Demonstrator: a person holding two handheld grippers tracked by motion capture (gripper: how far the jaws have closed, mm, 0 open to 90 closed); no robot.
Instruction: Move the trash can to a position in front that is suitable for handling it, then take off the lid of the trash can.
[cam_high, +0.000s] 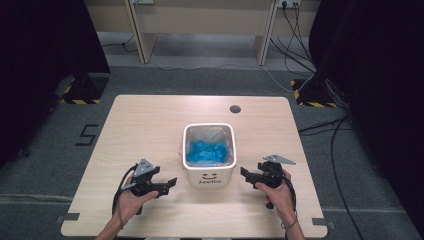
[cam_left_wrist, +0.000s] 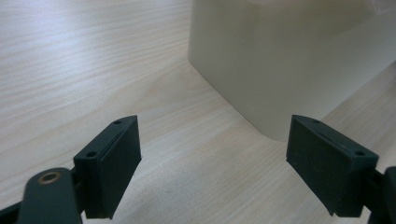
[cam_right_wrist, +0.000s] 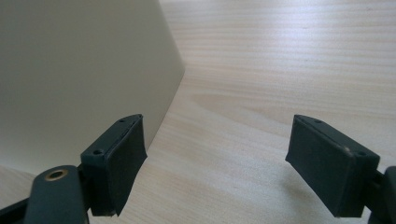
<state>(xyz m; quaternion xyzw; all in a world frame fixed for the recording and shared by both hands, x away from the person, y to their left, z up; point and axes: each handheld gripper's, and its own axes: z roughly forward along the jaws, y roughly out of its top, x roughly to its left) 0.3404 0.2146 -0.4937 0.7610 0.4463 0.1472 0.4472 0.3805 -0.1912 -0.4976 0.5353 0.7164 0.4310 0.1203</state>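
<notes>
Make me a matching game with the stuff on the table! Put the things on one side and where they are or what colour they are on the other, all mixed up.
Things:
1. white bin
2. crumpled stuff
3. left gripper
4. right gripper

Places or colours:
A. blue, lying inside the bin
B. open, beside the bin on the right
C. standing mid-table, with a smiley and "Hello" on its front
D. open, beside the bin on the left

Pairs: 1-C, 2-A, 3-D, 4-B

A lab: hazard-taped stand bases (cam_high: 80, 95), black curtains (cam_high: 45, 60), trailing cables (cam_high: 340, 165) around a wooden table (cam_high: 150, 120)
</notes>
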